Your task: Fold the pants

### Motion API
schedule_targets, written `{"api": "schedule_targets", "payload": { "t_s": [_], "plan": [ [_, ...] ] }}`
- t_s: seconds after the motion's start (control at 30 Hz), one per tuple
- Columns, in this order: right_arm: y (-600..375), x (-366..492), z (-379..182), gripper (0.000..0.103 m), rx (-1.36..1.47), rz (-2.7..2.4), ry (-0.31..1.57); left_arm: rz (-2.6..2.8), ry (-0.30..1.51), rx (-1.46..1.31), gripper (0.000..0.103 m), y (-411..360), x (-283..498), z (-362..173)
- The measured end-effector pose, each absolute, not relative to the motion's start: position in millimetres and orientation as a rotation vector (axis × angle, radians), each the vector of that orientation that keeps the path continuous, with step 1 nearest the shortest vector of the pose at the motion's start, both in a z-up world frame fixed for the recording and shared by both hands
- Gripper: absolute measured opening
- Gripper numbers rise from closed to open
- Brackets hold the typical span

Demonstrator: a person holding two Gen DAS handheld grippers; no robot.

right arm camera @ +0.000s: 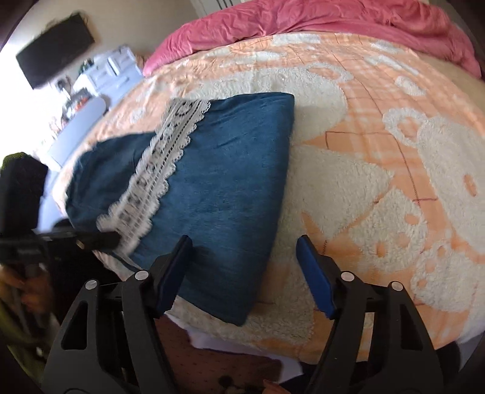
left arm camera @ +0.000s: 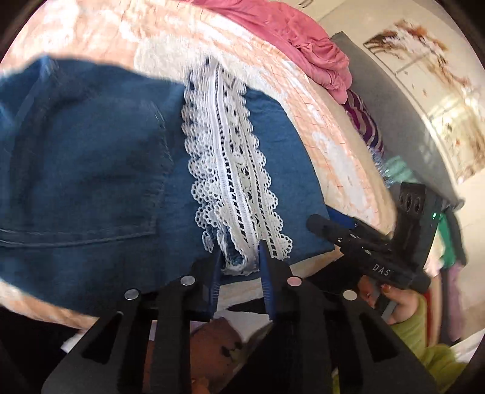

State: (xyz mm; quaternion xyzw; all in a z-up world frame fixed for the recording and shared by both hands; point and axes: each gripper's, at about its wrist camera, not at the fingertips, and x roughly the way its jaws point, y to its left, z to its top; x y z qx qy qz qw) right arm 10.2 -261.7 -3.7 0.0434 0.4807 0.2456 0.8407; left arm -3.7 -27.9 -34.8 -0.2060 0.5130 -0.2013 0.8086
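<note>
- Blue-padded fingers of the left gripper (left arm camera: 238, 260) stand close together around the near hem of the pants (left arm camera: 91, 169), where a bunched end of white lace trim (left arm camera: 230, 169) and denim sits between the pads; the claw is clenched on that hem.
- In the right wrist view, the right gripper (right arm camera: 244, 263) hangs with its blue pads wide apart, released, straddling the near right corner of the pants (right arm camera: 227, 188) without pinching the cloth.
- The pants are dark teal-blue denim, folded into a thick, roughly rectangular bundle with a smooth top layer and a rounded fold along the right edge.
- A scalloped lace trim (right arm camera: 163, 163) runs lengthwise along the top, from the near hem toward the far end.
- In the left wrist view a stitched pocket seam shows on the denim to the left of the lace.
- The bundle lies on a fluffy peach-and-cream blanket (right arm camera: 379, 169) covering the bed.
- Farthest off, a crumpled pink sheet (right arm camera: 318, 21) lies along the blanket's far edge.
</note>
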Motion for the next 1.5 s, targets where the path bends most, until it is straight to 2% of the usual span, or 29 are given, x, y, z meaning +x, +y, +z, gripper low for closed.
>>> {"api": "schedule_targets", "payload": {
  "t_s": [0.1,0.33,0.57,0.63,0.77,0.87,0.97,1.07,1.23,1.43,1.5],
  "plan": [
    [-256,7,-3,0.064,0.058,0.518,1.012,-0.387,1.061,-0.338,0.022,-28,-9,-23],
    [-243,0,-11,0.060,-0.125,0.467,1.004,-0.373,1.119,-0.266,0.027,-42,1,-39],
    [-244,-1,-13,0.059,-0.130,0.473,0.998,-0.368,1.108,-0.236,0.031,-51,3,-37],
    [-251,-2,-5,0.059,-0.083,0.484,0.985,-0.365,1.088,-0.231,0.037,-46,0,-30],
    [-262,-5,14,0.059,0.020,0.504,0.942,-0.356,1.041,-0.221,0.040,-32,-6,-16],
    [-262,-9,28,0.059,0.067,0.530,0.917,-0.341,1.008,-0.227,0.052,-21,-9,-5],
    [-254,-12,36,0.060,0.091,0.564,0.906,-0.314,0.968,-0.232,0.054,-3,-15,7],
    [-243,-14,44,0.060,0.107,0.601,0.899,-0.272,0.928,-0.232,0.062,18,-24,18],
    [-216,-15,56,0.068,0.087,0.660,0.885,-0.182,0.885,-0.221,0.076,51,-35,28],
    [-181,-6,64,0.074,0.057,0.724,0.902,-0.090,0.896,-0.283,0.080,96,-46,16],
    [-168,-1,68,0.080,0.036,0.746,0.903,-0.063,0.906,-0.304,0.082,107,-47,10]
  ]
}}
